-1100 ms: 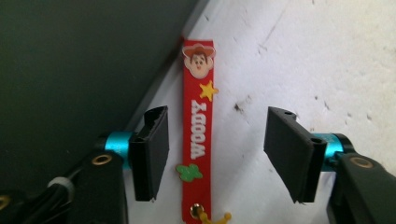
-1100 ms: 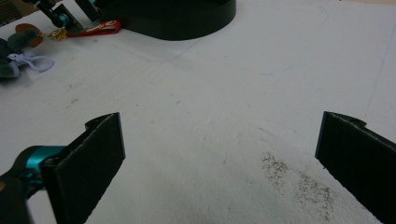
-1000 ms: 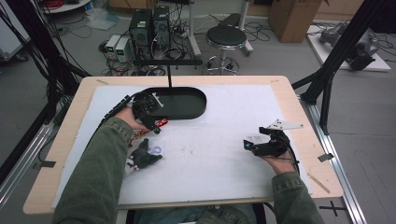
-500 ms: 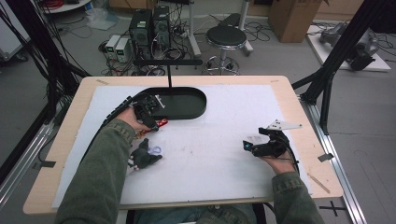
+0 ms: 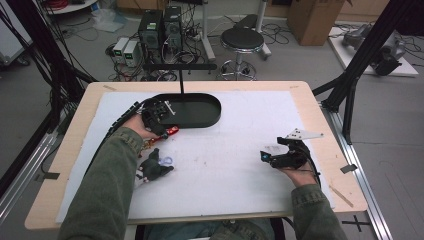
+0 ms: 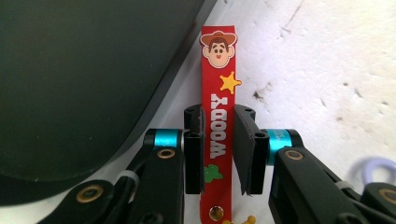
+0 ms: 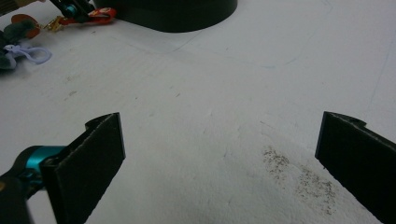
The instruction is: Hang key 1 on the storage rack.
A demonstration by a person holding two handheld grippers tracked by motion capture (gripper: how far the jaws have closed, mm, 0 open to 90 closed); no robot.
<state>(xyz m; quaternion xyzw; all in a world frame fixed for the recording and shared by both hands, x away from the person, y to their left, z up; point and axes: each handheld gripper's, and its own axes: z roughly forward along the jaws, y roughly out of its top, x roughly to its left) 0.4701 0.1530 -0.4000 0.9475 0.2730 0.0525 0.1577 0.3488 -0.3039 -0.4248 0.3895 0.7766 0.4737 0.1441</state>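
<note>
A red rubber strap (image 6: 218, 116) with a cowboy face, a yellow star and white letters lies flat on the white mat, right beside the black oval tray (image 6: 84, 70). My left gripper (image 6: 219, 114) is shut on it, a black pad pressed against each long edge. From the high view, that left gripper (image 5: 167, 131) is at the tray's (image 5: 197, 107) near left corner, with the red strap (image 5: 172, 131) poking out to the right. My right gripper (image 5: 264, 156) rests low over the mat at the right. In its own view the right gripper (image 7: 219, 135) is open wide over bare mat.
A dark plush toy (image 5: 154, 169) with a lavender loop (image 7: 32, 53) lies near the left forearm. A black T-shaped stand (image 5: 181, 67) rises from the tray. The white mat (image 5: 240, 165) covers most of the wooden tabletop.
</note>
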